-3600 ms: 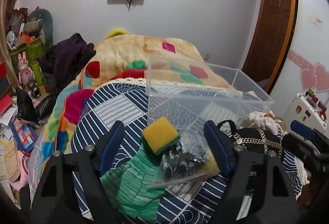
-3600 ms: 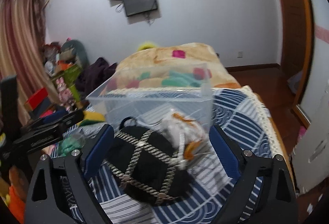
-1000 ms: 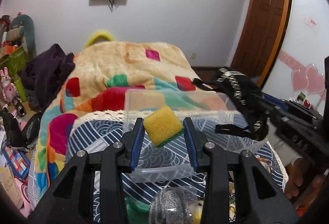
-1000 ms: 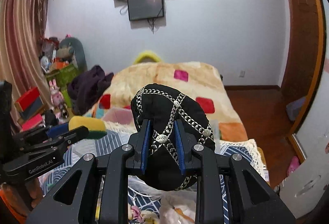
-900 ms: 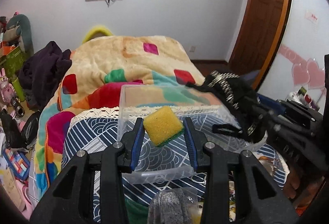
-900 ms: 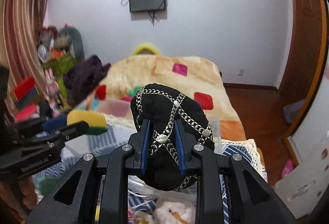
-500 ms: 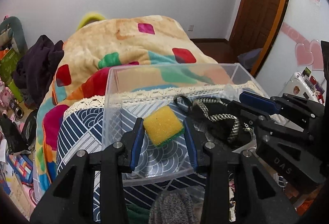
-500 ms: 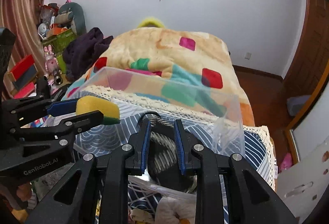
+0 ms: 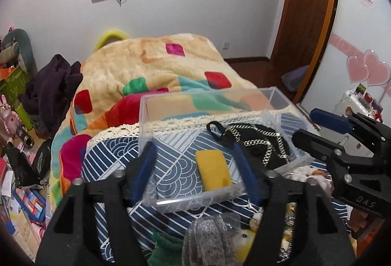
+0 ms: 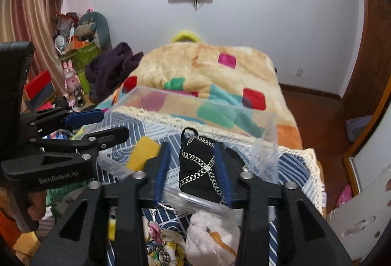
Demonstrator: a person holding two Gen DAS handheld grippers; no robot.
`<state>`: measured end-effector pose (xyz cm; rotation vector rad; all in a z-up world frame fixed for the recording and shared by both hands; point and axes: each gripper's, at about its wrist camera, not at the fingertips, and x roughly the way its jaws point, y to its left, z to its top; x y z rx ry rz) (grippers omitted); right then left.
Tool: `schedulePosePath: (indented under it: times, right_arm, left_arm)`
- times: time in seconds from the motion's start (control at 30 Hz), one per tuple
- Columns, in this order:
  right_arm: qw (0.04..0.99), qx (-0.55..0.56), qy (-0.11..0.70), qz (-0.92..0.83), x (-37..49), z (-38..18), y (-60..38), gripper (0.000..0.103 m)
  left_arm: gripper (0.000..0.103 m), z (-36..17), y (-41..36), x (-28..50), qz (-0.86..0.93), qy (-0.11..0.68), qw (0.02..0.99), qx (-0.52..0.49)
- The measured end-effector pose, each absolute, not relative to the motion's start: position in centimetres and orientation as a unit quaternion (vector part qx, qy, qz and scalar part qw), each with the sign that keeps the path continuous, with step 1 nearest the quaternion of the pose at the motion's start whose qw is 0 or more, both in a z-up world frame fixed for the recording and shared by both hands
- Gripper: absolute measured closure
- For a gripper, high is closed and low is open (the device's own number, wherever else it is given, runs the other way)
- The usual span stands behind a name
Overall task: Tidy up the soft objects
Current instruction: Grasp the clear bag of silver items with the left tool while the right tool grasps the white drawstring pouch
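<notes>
A clear plastic bin stands on the striped blue bed cover. A yellow sponge lies inside it at the near side; it also shows in the right wrist view. A black chain-trimmed bag lies inside the bin at the right, also in the right wrist view. My left gripper is open over the sponge, not touching it. My right gripper is open, its fingers either side of the bag.
A grey knit item in a plastic bag, a green knit cloth and white soft things lie in front of the bin. A plush patterned blanket covers the bed behind. Clutter lines the floor at left.
Both grippers lowered their loads into the bin and opened. The sponge dropped from my left gripper, the black bag from my right; both now rest in the bin.
</notes>
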<state>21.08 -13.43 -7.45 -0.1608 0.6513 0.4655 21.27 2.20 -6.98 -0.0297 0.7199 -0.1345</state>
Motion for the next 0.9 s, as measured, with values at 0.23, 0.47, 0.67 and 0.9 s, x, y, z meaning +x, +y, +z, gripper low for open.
schedulePosePath:
  times: [0.23, 0.47, 0.67, 0.9]
  right_arm:
    - [0.936, -0.067, 0.269, 0.218, 18.6, -5.9, -14.8, 0.022]
    - [0.941, -0.078, 0.261, 0.2, 17.2, -6.8, -15.6, 0.02]
    - [0.937, -0.077, 0.282, 0.192, 16.7, -8.7, -16.1, 0.019]
    - [0.923, -0.063, 0.327, 0.19, 17.1, -11.7, -16.9, 0.019]
  left_arm:
    - [0.011, -5.4, 2.7, 17.9, -0.079, 0.324, 0.943, -0.018]
    - [0.01, -7.3, 2.8, 15.6, -0.092, 0.348, 0.933, -0.015]
    - [0.01, -9.6, 3.0, 14.3, -0.087, 0.37, 0.925, -0.005]
    - [0.013, -11.5, 2.9, 13.6, -0.09, 0.378, 0.921, -0.009]
